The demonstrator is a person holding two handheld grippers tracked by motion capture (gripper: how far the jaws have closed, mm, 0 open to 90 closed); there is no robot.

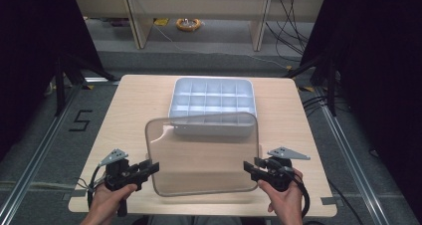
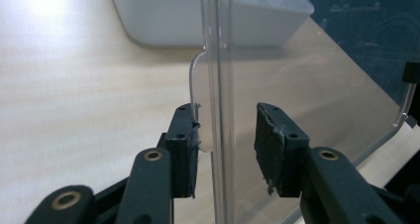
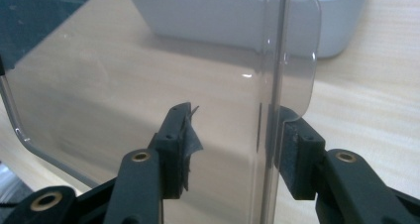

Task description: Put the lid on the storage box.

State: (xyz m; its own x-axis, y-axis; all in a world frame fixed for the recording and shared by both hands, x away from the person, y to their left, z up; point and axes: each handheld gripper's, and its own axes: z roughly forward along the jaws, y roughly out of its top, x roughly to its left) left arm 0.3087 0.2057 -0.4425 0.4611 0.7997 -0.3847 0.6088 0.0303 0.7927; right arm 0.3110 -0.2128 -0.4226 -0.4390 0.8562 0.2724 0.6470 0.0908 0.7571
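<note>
Here the clear plastic lid is lying between the two grippers, tilted, its far edge leaning over the near wall of the compartment tray and its near edge down toward the table. The lid's sides are running away from the person, so each side edge is passing straight into a gripper's gap.

In the left gripper view, the left gripper is straddling the lid's left edge: the rim is standing edge-on between the fingers, just beside or touching the left pad, while the other pad is standing apart from it. The fingers are parted, not yet clamping.

In the right gripper view, the right gripper is straddling the lid's right edge likewise; the rim is sitting against or just beside the right-hand pad, with the other pad apart from it, behind the clear sheet. These fingers are open too.

Judging from this, both hands are equally near, and closing inward would pinch the lid on both sides.
</note>
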